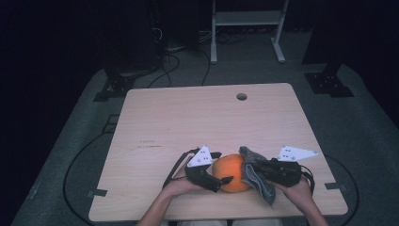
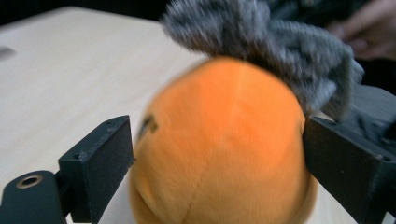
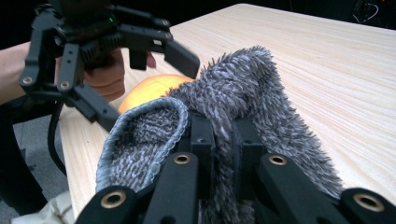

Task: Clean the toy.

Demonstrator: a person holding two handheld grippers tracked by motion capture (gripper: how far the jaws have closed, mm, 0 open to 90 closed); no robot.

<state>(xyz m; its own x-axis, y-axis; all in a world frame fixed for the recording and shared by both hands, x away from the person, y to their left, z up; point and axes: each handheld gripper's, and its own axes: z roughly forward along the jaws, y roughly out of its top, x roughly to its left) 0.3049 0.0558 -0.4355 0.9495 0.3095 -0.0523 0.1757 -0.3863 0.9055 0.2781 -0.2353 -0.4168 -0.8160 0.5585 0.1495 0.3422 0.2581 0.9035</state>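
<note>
A round orange plush ball [image 1: 231, 173] sits on the pale wooden surface [image 1: 188, 122] near its front edge, between the person's two hands. The left gripper [image 1: 221, 181] reaches in from the left with its jaws spread wide on either side of the ball; in the left gripper view the right jaw lies against the ball's flank, while the left jaw stands just beside it, and whether it touches cannot be told. The right gripper [image 1: 261, 170] has its jaws clenched on a shaggy grey microfibre cloth [image 3: 243, 107], a fold of which is pinched between them. The cloth drapes over the top and right side of the ball, touching it, and hangs down toward the surface's front edge.
</note>
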